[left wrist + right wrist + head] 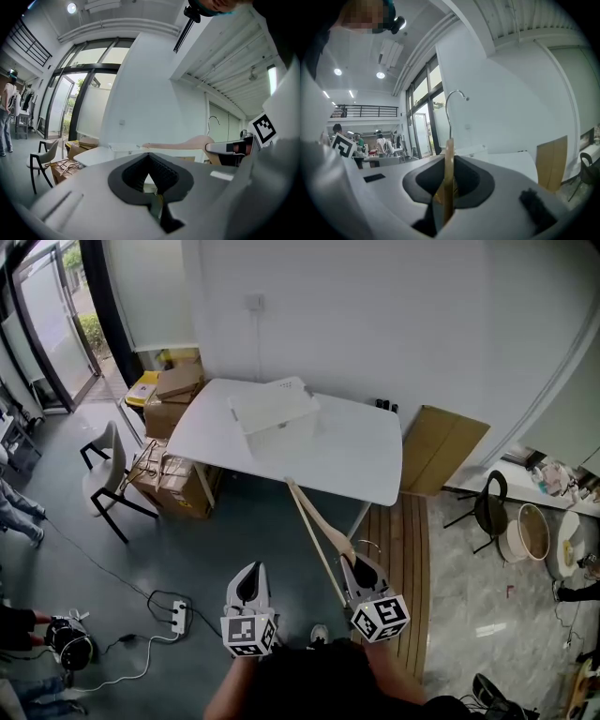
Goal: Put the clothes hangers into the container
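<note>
Right gripper (pixel 352 563) clamps the wooden hanger (pixel 314 521), whose long arm points straight at the container (pixel 281 439); left gripper (pixel 249 583) is closed and empty.

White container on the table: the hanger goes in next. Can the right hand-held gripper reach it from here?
Probably not yet: the right hand-held gripper, holding the wooden hanger, is well short of the white container; nothing blocks the way.

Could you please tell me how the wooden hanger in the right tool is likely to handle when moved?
Probably stiff: the hanger juts straight out from the right tool without sagging. Its long arm ahead of the grip may lever it round if bumped. The thin wire hook could snag on edges.
</note>
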